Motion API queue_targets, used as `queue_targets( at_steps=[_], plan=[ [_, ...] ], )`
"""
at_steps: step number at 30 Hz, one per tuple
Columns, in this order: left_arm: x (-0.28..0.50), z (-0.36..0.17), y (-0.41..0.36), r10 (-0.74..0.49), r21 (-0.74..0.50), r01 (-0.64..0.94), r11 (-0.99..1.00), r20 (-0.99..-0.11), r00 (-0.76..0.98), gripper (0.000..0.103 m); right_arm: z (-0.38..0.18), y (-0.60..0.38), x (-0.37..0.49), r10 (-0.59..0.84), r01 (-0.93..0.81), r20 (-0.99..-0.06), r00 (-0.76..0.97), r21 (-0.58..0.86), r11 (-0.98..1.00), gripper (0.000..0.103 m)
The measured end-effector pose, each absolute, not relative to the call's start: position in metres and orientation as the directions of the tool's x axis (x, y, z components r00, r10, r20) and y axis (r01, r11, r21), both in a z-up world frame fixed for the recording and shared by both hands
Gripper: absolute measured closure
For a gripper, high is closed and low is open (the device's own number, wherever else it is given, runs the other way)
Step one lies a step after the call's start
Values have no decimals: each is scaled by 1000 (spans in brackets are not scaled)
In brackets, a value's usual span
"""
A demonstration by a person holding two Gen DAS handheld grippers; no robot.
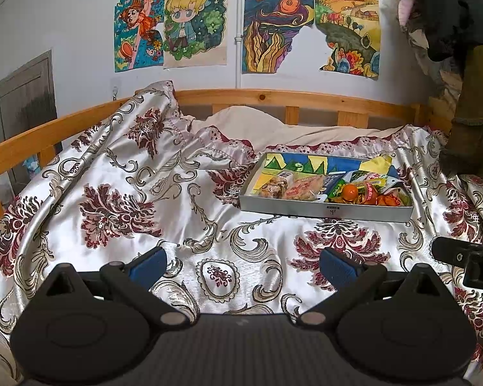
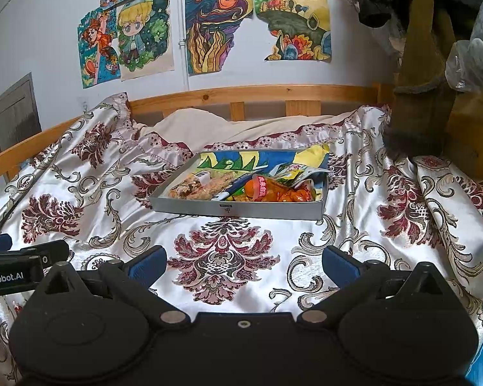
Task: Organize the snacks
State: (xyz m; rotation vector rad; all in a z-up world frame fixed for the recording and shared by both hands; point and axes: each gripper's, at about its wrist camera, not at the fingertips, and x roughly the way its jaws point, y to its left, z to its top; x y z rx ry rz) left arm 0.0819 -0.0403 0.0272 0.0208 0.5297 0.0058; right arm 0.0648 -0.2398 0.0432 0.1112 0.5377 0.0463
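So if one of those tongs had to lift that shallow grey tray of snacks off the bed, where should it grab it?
Probably the near long wall of the grey tray, coming from the front with one finger inside and one outside. That wall is thin, upright and faces the open right tongs. The snack packets crowd it on the right, so the left half, by the cereal bars, looks freer.

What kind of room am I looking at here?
Most likely a bedroom, perhaps a child's. A wooden bed frame holds a floral satin bedspread, and colourful hand-drawn pictures are taped to the wall. A tray of snacks sits on the bed.
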Motion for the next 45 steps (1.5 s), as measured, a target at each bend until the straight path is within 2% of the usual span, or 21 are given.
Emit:
queue_targets(
  at_steps=[45],
  plan=[
    [83,28,-42,34,39,-16,999,-508,861,0,43,-241,66,75,-15,-510,857,120,993,1]
  ],
)
